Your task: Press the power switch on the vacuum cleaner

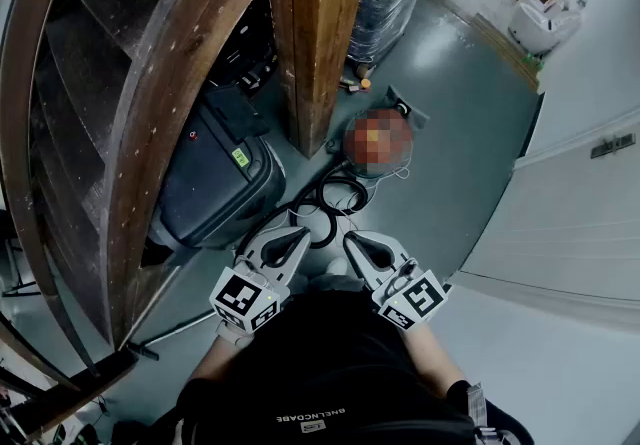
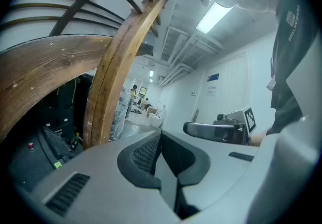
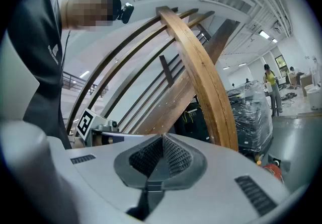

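Vacuum cleaner (image 1: pixel 215 183) stands on the floor (image 1: pixel 450 133) under the curved wooden staircase (image 1: pixel 170 83), ahead-left of both units; a small red spot (image 1: pixel 192 135) on its top may be the power switch. Left hand-held gripper (image 1: pixel 302 226) and right hand-held gripper (image 1: pixel 349 236) sit near the person's body, well apart from the machine, each with jaws together and nothing between them. Keep the jaws closed as one blunt tip, lower the nearer left unit squarely onto the switch, and press straight without sliding.
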The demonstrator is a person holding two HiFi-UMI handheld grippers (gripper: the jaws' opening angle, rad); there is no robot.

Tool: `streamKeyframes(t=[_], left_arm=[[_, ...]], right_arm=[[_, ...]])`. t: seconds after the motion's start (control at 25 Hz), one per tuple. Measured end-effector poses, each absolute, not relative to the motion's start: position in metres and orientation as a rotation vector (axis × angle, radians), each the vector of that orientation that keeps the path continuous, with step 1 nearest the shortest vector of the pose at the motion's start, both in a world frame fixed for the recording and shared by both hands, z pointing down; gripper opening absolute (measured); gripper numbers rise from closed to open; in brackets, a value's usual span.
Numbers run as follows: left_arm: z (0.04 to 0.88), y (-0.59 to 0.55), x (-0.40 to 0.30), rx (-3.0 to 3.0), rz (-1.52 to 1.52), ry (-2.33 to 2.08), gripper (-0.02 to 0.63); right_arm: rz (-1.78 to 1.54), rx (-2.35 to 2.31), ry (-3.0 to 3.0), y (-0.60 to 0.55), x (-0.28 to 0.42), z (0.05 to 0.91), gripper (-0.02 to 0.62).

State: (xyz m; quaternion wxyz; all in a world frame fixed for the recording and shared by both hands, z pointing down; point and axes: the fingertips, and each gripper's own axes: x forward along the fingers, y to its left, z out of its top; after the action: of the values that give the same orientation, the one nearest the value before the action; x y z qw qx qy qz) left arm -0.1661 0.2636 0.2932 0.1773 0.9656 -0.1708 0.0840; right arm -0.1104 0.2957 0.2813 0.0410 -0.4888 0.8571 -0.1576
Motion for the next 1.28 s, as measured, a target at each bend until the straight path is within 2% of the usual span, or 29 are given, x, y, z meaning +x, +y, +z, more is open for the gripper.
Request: streamKeyframes(t=[0.4,0.96,1.28], left_arm=[[0.29,0.273,-0.14,2.749,0.23,-0.486,0.014],[0.299,0.3,-0.082,2.757,0.306,-0.496,0.014],[0.309,0.293,-0.072,2.747,0.347,-0.439,0.014]], right_arm=[[-0.46,-1.506,2.625,0.304,-0.088,0.28,0.028],[-0.448,-1.546,2.556,0.33,-0.009,0.286,0.028],[-0.476,-1.608,2.491,0.323,0.011,0.295,0.028]])
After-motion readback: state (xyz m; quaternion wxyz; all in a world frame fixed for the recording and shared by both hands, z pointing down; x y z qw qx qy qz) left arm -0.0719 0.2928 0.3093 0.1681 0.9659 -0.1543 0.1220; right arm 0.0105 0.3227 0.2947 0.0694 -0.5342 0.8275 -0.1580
